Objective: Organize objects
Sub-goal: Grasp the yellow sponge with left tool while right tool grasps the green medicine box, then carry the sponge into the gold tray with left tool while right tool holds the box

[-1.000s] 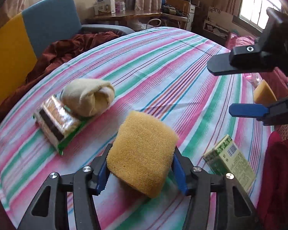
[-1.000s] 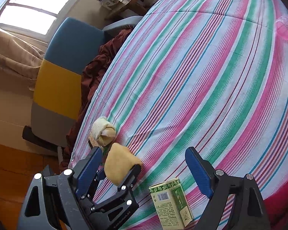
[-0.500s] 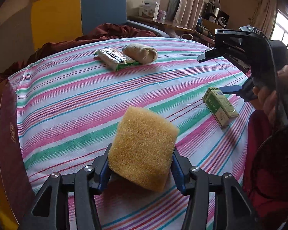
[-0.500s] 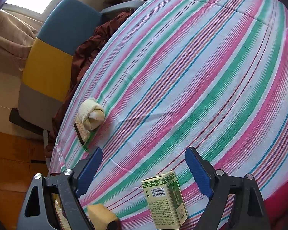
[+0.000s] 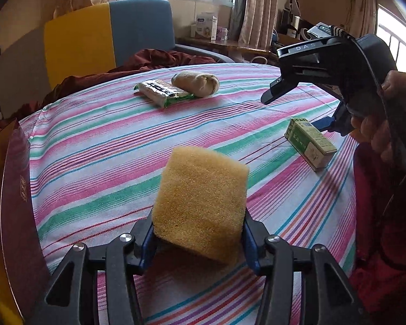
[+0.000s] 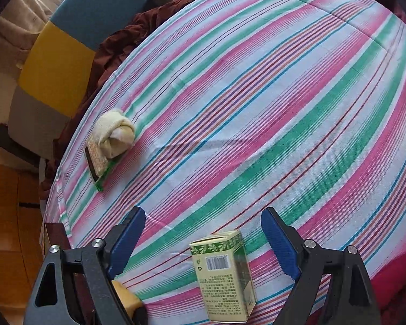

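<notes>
My left gripper (image 5: pixel 197 233) is shut on a yellow sponge (image 5: pixel 200 205) and holds it above the near part of the striped tablecloth (image 5: pixel 116 157). My right gripper (image 6: pixel 203 241) is open, its blue pads either side of a green box (image 6: pixel 224 273) that lies on the cloth; it also shows in the left wrist view (image 5: pixel 310 142). A rolled cream towel (image 6: pixel 115 132) rests against a green-wrapped packet (image 6: pixel 97 159) at the far left edge. The sponge's corner (image 6: pixel 124 298) shows in the right wrist view.
A dark red box (image 5: pixel 16 203) stands open at the table's near left edge. A yellow and blue chair (image 5: pixel 108 40) with a maroon cloth (image 5: pixel 154 57) is behind the table. A red cushion (image 6: pixel 398 273) lies at the right.
My left gripper has carried the sponge back and leftward toward the dark red box. My right gripper has shifted a little closer over the green box and stays open.
</notes>
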`<state>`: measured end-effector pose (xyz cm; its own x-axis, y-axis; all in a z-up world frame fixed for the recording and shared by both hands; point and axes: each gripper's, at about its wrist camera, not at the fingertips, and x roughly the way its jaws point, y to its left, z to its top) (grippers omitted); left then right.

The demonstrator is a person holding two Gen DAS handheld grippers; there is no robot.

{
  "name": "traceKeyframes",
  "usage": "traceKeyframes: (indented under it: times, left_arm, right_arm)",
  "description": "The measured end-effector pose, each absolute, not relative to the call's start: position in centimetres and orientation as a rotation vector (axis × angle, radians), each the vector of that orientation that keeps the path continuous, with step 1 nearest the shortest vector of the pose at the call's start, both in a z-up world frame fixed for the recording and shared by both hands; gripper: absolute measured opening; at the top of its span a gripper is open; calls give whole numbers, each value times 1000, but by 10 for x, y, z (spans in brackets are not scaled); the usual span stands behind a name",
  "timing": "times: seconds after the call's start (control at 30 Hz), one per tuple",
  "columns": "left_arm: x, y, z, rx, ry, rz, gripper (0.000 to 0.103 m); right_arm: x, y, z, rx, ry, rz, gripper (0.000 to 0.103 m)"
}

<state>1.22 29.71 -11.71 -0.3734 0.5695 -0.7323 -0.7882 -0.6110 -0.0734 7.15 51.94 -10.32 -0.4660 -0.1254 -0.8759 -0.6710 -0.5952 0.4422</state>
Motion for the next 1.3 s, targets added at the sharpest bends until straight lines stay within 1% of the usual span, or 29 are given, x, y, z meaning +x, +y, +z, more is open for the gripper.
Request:
traceKeyframes:
  times: [0.1,0.2,0.23,0.3,0.47,0.5,0.53,0.57,0.73,0.9,0.97,1.2,1.3]
  left_arm:
    - [10,296,-118,-937,352,2044,53]
    - [9,296,-119,-936,343,2041,53]
    - [9,296,-119,-936,338,2040,52]
    - [10,294,-118,-936,331,2038,53]
    - [9,292,-118,-940,311,2031,52]
    - [9,292,-118,-939,310,2032,53]
    - [9,292,-119,-938,309,2032,53]
    - [9,291,-119,-938,308,2032,53]
    - [8,291,-119,-935,306,2032,52]
    - [6,291,-120,-935,302,2030,52]
    - [6,293,-120,-934,305,2031,52]
    - [6,294,-121,-927,324,2041,52]
    - [4,295,-121,-926,329,2043,52]
  right_arm:
    - [63,506,-103,-1439,1040,2132,89]
    - [60,503,-103,-1488,988,2126,88]
    - [60,503,-102,-1502,981,2115,86]
    - [63,502,-98,-1534,970,2101,77]
    - [74,494,-94,-1638,829,2030,77]
    - [75,491,-97,-1671,802,2024,64]
    - [75,486,-100,-1710,768,2017,49]
    - [73,482,-99,-1724,720,2020,30]
    - [51,455,-83,-1676,640,2225,30]
    - [26,439,-86,-1591,595,2378,30]
    - [30,436,-94,-1592,568,2371,30]
    - [35,426,-101,-1609,345,2386,30]
    - [37,429,-100,-1612,332,2386,30]
